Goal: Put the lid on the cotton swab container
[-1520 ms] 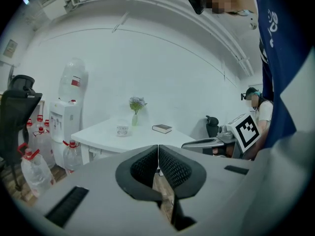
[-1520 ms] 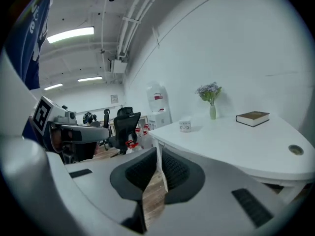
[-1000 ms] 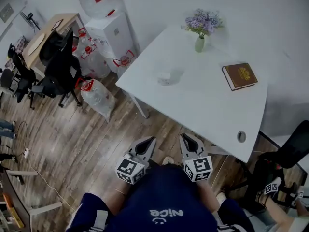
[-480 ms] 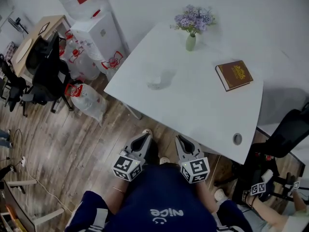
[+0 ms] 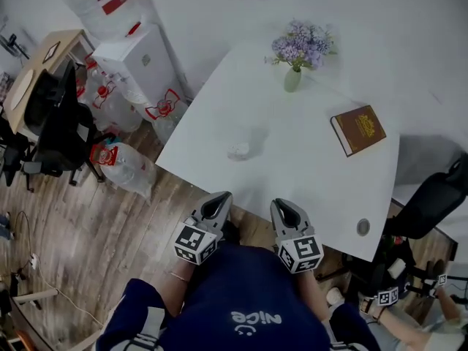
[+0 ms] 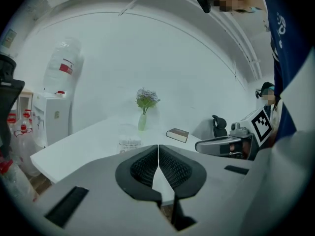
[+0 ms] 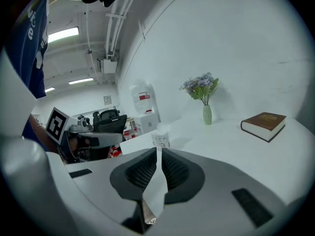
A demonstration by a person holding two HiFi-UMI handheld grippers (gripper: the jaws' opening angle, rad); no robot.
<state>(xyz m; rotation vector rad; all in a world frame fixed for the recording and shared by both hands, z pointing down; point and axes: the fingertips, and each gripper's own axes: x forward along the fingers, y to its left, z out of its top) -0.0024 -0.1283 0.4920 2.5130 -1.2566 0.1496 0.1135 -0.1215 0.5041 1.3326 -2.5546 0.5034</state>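
left tongs (image 5: 221, 198) and right tongs (image 5: 281, 205) closed on nothing, low in frame; the cotton swab container (image 5: 239, 151) on the desk (image 5: 307, 174) could tip if nudged.

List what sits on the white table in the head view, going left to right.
cotton swab container → vase of purple flowers → brown book

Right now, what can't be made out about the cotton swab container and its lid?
Lid: not distinguishable in any view; the cotton swab container is small, clear, pale against the white table in the head view.
Container's base: hidden behind the shut left gripper and right gripper in their own views.
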